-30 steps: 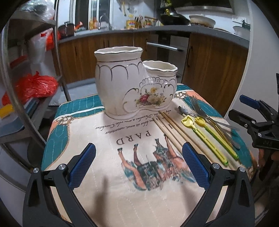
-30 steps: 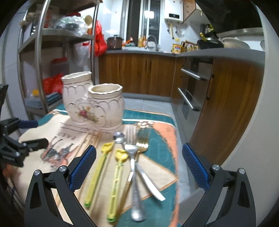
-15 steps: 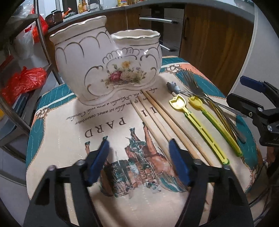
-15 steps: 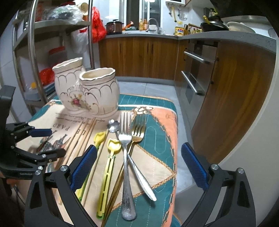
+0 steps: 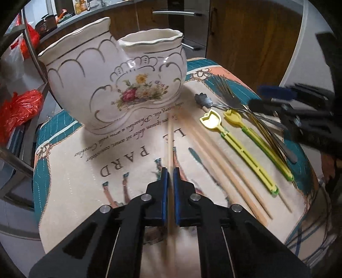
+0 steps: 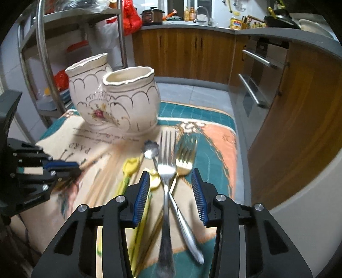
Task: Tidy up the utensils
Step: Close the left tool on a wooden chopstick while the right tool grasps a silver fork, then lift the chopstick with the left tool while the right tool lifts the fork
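Left wrist view shows the left claw (image 5: 170,171) clamped on a wooden chopstick (image 5: 170,139), which runs straight between its blue pads toward the white holder (image 5: 115,85) on the printed cloth (image 5: 85,171). Right claw (image 6: 170,184) is closing but touches nothing; the silver fork (image 6: 165,171) and gold fork (image 6: 185,158) (crossed at the handles) lie between its fingers, a yellow spoon (image 6: 130,166) just outside its left pad.

Printed cloth (image 5: 89,188) over table. Steel rack (image 6: 42,55) at left, red bags (image 5: 19,109) on it. Wood cabinets (image 6: 183,55) behind; counter (image 6: 192,26) cluttered with bottles, pot (image 6: 152,15).
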### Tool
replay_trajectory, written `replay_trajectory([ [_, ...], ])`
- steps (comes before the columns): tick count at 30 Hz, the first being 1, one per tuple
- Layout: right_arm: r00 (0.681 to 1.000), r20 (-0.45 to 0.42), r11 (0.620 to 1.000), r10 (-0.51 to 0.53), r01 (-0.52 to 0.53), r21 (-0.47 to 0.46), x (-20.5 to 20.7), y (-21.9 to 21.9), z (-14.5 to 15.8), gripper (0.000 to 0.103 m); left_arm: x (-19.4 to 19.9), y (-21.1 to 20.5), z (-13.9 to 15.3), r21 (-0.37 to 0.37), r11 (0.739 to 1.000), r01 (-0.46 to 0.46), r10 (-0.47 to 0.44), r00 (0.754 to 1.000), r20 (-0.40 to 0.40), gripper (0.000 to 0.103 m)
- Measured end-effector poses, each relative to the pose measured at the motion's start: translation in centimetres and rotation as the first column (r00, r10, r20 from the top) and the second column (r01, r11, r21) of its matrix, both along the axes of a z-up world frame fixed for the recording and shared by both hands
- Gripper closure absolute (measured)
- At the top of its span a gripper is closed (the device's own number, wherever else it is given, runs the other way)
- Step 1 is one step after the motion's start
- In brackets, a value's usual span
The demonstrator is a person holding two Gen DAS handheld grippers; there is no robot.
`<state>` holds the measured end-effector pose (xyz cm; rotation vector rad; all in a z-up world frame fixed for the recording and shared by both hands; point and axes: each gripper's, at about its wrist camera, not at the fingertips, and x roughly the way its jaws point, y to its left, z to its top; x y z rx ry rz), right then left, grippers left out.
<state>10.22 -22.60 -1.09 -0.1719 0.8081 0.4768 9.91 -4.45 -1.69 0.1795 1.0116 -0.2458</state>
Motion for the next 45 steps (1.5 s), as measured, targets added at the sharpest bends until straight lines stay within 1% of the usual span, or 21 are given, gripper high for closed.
replay_trajectory([
  [3, 1.0, -0.015, 1.0, 0.018, -0.018, 0.007, 1.7, 0.7, 0.2, 0.067, -0.3, 0.9, 0.1, 0.004, 1.0, 0.015, -0.015, 1.0, -0.019, 0.098],
  [6, 0.998, -0.048, 0.999, 0.043, -0.041, 0.028, 3.5, 1.3, 0.2, 0.068, -0.6, 1.8, 0.4, -0.04, 0.999, 0.018, -0.019, 0.999, -0.036, 0.098],
  [9, 0.995, -0.074, 0.997, 0.065, -0.062, 0.043, 4.9, 1.7, 0.0, 0.068, -0.8, 1.9, 0.5, -0.044, 0.999, 0.027, -0.028, 0.999, -0.036, 0.098],
  [12, 0.992, -0.101, 0.996, 0.079, -0.073, 0.055, 6.1, 1.7, -0.1, 0.068, -0.7, 1.8, 0.6, -0.05, 0.998, 0.035, -0.036, 0.999, -0.033, 0.095],
  [16, 0.982, -0.149, 0.992, 0.113, -0.103, 0.076, 7.1, 1.6, -0.7, 0.068, -0.2, 2.0, 0.1, -0.063, 0.998, 0.021, -0.024, 0.999, -0.043, 0.093],
  [17, 0.98, -0.157, 0.991, 0.121, -0.109, 0.081, 7.2, 1.6, -0.9, 0.069, 0.1, 1.8, -0.1, -0.066, 0.998, 0.02, -0.023, 0.999, -0.044, 0.093],
  [19, 0.977, -0.171, 0.99, 0.128, -0.116, 0.081, 7.3, 1.5, -1.1, 0.08, 0.2, 2.0, -0.1, -0.07, 0.997, 0.015, -0.018, 0.999, -0.039, 0.093],
  [21, 0.977, -0.169, 0.99, 0.131, -0.119, 0.082, 7.4, 1.4, -1.0, 0.081, 0.6, 1.7, -0.3, -0.073, 0.997, 0.015, -0.018, 0.999, -0.039, 0.093],
  [28, 0.986, -0.105, 0.99, 0.132, -0.126, 0.064, 5.9, 1.5, 0.8, 0.081, 1.2, 1.0, -0.6, -0.053, 0.998, 0.027, -0.028, 0.999, -0.019, 0.093],
  [35, 0.995, 0.001, 0.993, 0.1, -0.1, 0.068, 3.4, 0.2, 4.2, 0.082, 0.9, 0.8, -0.6, -0.044, 0.999, 0.032, -0.033, 0.999, -0.012, 0.093],
  [39, 0.995, 0.062, 0.995, 0.076, -0.08, 0.067, 1.5, -0.6, 6.1, 0.082, 0.6, 0.5, -0.7, -0.024, 0.999, 0.04, -0.04, 0.999, 0.005, 0.094],
  [42, 0.992, 0.112, 0.995, 0.062, -0.07, 0.07, -0.3, -1.3, 7.5, 0.082, 0.0, 0.2, -0.8, -0.003, 0.999, 0.054, -0.054, 0.998, 0.027, 0.097],
  [45, 0.987, 0.15, 0.996, 0.056, -0.066, 0.063, -2.0, -1.6, 8.4, 0.083, -0.5, 0.4, -0.8, -0.012, 0.998, 0.065, -0.064, 0.997, 0.036, 0.097],
])
